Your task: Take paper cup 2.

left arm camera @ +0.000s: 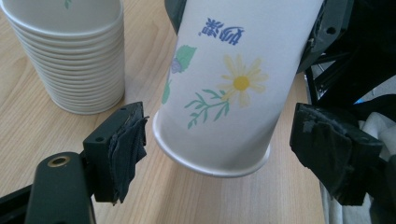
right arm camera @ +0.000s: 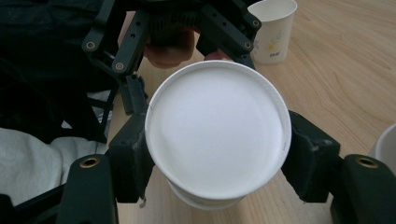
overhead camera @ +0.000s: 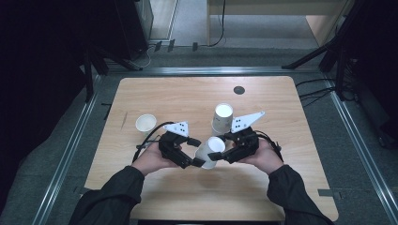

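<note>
A white paper cup [overhead camera: 206, 152] with a daisy print [left arm camera: 233, 70] hangs tilted just above the wooden table [overhead camera: 187, 93], between both grippers. My right gripper [overhead camera: 220, 146] is shut on it: in the right gripper view its jaws press both sides of the cup [right arm camera: 217, 126], whose round white end faces the camera. My left gripper [overhead camera: 196, 151] is open. In the left gripper view its pads [left arm camera: 128, 149] stand on either side of the cup's narrower end, with gaps on both sides. A tall stack of nested cups [overhead camera: 222, 117] [left arm camera: 70, 56] stands just behind.
A single upright cup [overhead camera: 146, 123] [right arm camera: 273, 28] stands at the left of the table. A small black disc [overhead camera: 239, 90] is set into the far part of the tabletop. Metal rails and stand legs surround the table on the floor.
</note>
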The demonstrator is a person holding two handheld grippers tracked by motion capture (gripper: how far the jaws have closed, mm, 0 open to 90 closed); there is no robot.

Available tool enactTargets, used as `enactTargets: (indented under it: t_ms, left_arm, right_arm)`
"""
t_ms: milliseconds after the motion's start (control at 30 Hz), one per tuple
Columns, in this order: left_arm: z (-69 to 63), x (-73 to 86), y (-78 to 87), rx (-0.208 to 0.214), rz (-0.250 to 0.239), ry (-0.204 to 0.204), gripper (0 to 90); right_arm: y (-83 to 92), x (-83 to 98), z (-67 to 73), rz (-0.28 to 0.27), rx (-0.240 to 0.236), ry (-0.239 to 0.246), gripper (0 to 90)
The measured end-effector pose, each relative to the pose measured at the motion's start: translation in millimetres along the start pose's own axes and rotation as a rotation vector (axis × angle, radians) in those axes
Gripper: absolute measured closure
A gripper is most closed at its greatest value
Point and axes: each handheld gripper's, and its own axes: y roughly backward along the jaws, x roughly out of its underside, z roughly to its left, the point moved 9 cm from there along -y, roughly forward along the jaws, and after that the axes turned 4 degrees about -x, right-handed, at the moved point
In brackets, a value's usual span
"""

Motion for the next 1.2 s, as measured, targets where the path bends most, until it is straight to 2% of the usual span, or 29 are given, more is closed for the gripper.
enactTargets:
  t_ms: [167,433,767,933,1200]
  left_arm:
    - [-0.5,-1.0,-3.6,-0.002,-0.009,-0.003,19.1]
    - [-2.1,-1.2,-7.1,0.019,-0.013,-0.007,20.9]
    - [-4.4,0.4,-13.8,0.050,-0.005,-0.005,21.2]
    - [-2.6,0.5,-15.3,0.047,-0.006,0.000,23.1]
    - [-3.4,-0.3,-13.5,0.036,-0.015,-0.020,25.1]
  right_arm:
    - [-2.0,-1.5,0.8,-0.008,-0.005,-0.008,34.0]
    - [-5.7,-2.7,1.7,-0.015,-0.023,-0.038,34.1]
    - [-8.4,-4.1,2.0,-0.026,-0.039,-0.054,34.3]
    - [-9.0,-3.4,1.5,-0.024,-0.038,-0.062,34.3]
    - [-8.4,-3.7,0.7,-0.026,-0.037,-0.065,33.8]
